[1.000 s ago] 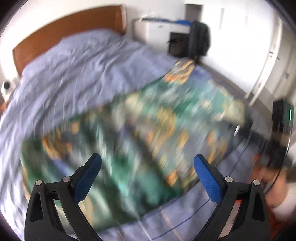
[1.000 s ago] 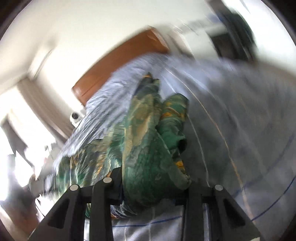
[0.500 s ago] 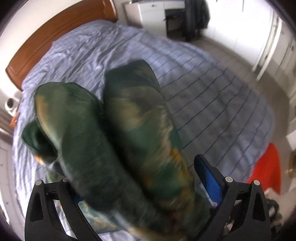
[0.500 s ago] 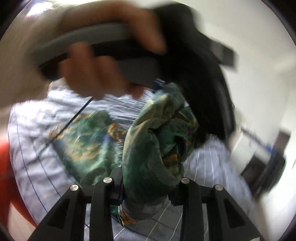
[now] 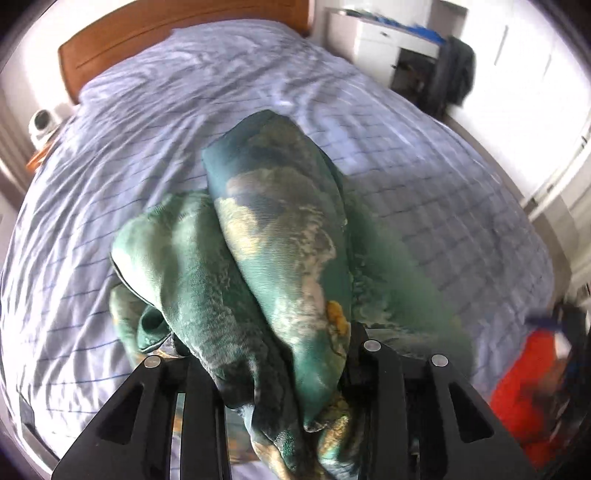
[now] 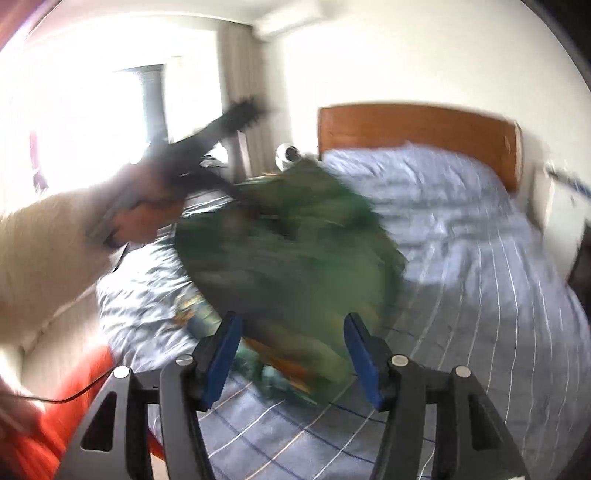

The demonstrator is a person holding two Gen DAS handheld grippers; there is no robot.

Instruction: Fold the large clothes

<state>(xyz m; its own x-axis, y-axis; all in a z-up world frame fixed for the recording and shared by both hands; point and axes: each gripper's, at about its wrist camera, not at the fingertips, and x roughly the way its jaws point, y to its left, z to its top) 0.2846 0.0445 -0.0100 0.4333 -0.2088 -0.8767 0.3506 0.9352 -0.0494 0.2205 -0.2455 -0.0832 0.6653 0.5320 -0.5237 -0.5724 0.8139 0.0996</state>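
A large green garment [image 5: 280, 258] with orange and cream print hangs bunched from my left gripper [image 5: 273, 373], which is shut on its folds above the bed. In the right wrist view the same garment [image 6: 295, 266] is a blurred green mass over the bed. My right gripper [image 6: 291, 354] is open and empty, with blue pads [image 6: 221, 354] apart just in front of the cloth. The left gripper [image 6: 207, 162] and the hand that holds it show blurred at upper left of that view.
The bed [image 5: 424, 177] has a pale blue lined cover and a wooden headboard [image 5: 155, 33]. A white desk [image 5: 384, 37] and a dark chair [image 5: 452, 74] stand at the far right. Something red [image 5: 524, 398] lies beside the bed. A small white camera [image 5: 38, 123] sits on the nightstand.
My right gripper has let go of the garment and opened. My left gripper has shut on the bunched cloth and holds it up.
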